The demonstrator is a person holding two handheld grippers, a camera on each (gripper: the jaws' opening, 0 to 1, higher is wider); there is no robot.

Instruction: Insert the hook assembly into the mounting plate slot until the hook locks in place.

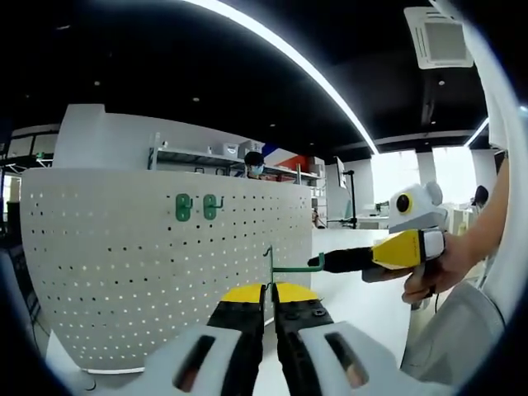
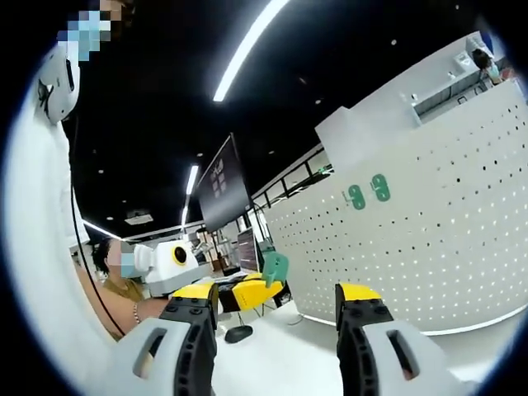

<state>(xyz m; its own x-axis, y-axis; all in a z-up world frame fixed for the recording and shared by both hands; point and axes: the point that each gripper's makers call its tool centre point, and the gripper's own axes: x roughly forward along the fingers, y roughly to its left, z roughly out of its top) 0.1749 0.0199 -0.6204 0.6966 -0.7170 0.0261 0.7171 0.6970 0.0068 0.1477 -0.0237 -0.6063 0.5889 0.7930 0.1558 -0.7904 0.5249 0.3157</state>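
Evidently the step in hand is carrying the hook assembly (image 1: 273,262) to the mounting plate (image 1: 124,272), and it is not yet there. In the left gripper view the left gripper (image 1: 269,307) has its jaws pressed nearly together on the green stem, whose rod juts sideways toward the right gripper (image 1: 346,260), well short of the perforated face. The right gripper's tip sits at the rod's free end (whether it touches I cannot tell). In the right gripper view its jaws stand wide apart with nothing between them. Two mounted green hooks (image 1: 198,206) on the upper rows show the seated pose to copy. I would square the stem's back to the plate first, so its prongs face the holes rather than the rod. Then pick a free slot near those two, push straight in, and drop it until it catches. A skewed approach will probably jam one prong, and the grip should stay firm throughout.
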